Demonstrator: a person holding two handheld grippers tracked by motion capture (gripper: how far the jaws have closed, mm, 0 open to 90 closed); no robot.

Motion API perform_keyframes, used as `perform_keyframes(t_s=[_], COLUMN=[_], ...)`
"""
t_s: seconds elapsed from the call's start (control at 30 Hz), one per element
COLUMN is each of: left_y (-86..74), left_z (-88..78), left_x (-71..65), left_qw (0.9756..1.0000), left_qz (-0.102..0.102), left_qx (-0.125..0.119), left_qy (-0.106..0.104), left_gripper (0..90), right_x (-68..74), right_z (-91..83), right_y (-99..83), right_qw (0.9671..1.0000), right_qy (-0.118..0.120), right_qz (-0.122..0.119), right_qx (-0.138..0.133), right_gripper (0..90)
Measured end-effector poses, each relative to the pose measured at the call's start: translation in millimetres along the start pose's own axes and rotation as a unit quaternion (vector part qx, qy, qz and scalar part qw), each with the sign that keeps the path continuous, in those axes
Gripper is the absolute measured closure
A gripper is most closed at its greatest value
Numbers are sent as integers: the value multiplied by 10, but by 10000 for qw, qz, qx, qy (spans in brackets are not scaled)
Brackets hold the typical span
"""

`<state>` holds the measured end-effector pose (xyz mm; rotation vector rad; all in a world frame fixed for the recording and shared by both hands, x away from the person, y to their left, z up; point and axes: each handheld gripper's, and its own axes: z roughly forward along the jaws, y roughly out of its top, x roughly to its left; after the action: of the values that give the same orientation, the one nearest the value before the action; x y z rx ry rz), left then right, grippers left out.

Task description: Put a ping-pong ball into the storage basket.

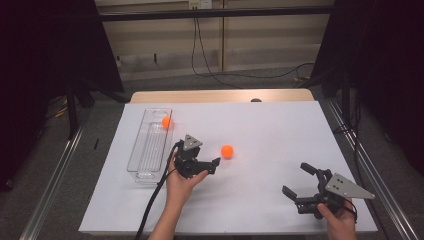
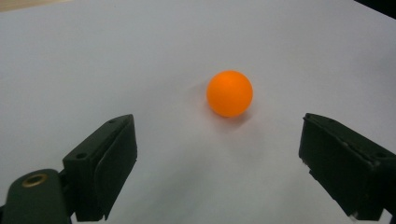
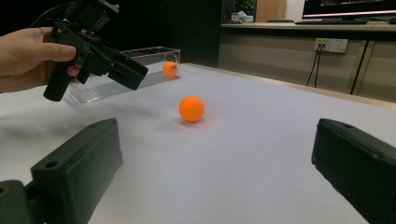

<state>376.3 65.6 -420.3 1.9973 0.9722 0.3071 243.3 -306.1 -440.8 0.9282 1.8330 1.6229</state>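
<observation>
- Left tongs (image 1: 216, 161): released, jaws spread wide, nothing between them. Held low over the worktop at centre-left, nose pointing toward 2 o'clock in the high view.
- Left hand (image 1: 181, 184) grips the body from below; black cable (image 1: 152, 205) trails off toward 7 o'clock.
- Orange ball (image 1: 227, 151): loose on the white worktop (image 1: 280, 135), just beyond the left tongs at their 1 o'clock, apart from both jaws. In the left gripper view the ball (image 2: 229, 93) sits ahead of the jaws, a little right of centre, not touched.
- Right tongs (image 1: 295, 179): released, jaws standing wide, empty. Low at the worktop's near right, at about 4 o'clock from the ball and well apart from it, nose toward 10 o'clock.
- Right hand (image 1: 341, 221) holds the grip at the bottom edge.
- Clear plastic tray (image 1: 145, 170): long, narrow, at 9 o'clock of the left tongs, just beside them.
- Second orange ball (image 1: 166, 122): inside the tray at its far end, against the right wall.
</observation>
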Motion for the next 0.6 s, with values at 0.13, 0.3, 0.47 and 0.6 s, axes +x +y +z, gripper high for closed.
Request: perform_keyframes(t_s=[0.13,0.3,0.47,0.6], left_y=[5,14,21,28], left_z=[24,57,91,119], left_x=[-13,-32,-39,-47], left_qw=[10000,10000,10000,10000], left_qz=[32,17,13,42], left_qx=[7,-11,-3,3], left_qy=[-16,-44,-57,-56], left_gripper=[116,116,116,114], right_x=[0,0,-1,-2], right_z=[-4,-2,-3,-1], right_y=[1,0,0,-1], right_qw=[10000,10000,10000,10000], right_qy=[6,6,3,3], right_qz=[15,18,23,18], right_qx=[-5,-2,-3,4], right_gripper=[12,12,12,12])
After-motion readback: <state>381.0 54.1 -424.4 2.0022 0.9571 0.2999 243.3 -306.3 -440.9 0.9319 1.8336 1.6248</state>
